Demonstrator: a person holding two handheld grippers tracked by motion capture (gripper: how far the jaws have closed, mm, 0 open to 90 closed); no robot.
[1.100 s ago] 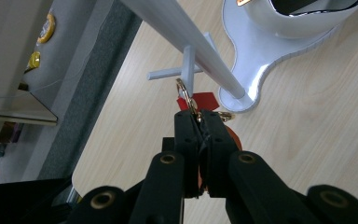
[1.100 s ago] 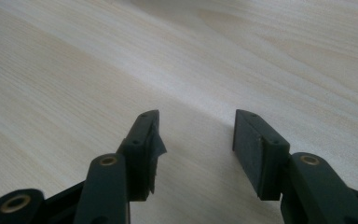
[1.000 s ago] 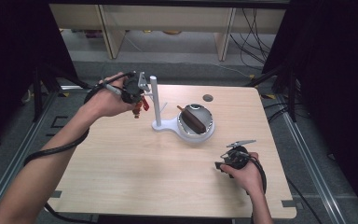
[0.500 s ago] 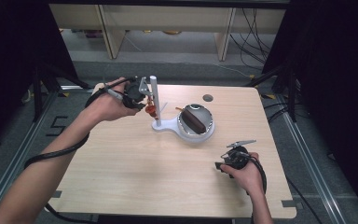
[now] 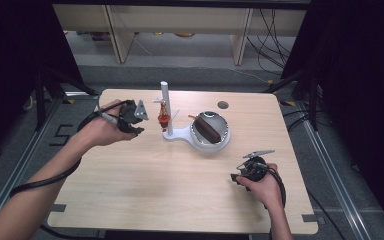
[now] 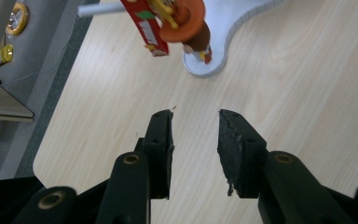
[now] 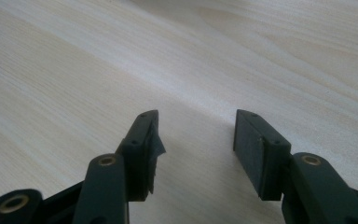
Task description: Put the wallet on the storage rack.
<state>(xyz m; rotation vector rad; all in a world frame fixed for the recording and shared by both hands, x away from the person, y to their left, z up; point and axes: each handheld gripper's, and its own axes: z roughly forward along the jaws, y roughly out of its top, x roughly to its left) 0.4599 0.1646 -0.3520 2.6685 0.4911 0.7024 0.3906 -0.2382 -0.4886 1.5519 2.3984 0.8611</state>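
Observation:
A white stand [image 5: 177, 135] with an upright pole [image 5: 164, 100] is at the table's middle back. A small red and orange ornament [image 5: 163, 119] hangs beside the pole, clear of any jaw. In the left gripper view the ornament [image 6: 182, 21] dangles ahead over the stand's base [image 6: 205, 65]. My left gripper [image 5: 140, 129] is just left of it; its jaws have just been opening and my left gripper [image 6: 195, 114] is open with nothing inside. A brown bar [image 5: 207, 129] lies in the stand's silver bowl [image 5: 222, 131]. My right gripper [image 5: 236, 178] rests near the front right, open and empty [image 7: 196, 114].
A dark round hole [image 5: 223, 105] sits in the wooden table [image 5: 145, 190] behind the bowl. Wooden shelving [image 5: 180, 20] stands beyond the far edge, with black frame posts on both sides. Cables trail from both grippers along the forearms.
The left gripper has opened, let go of the ornament, and drawn back left and down from the pole. The ornament now hangs at the stand. The right hand has not moved.

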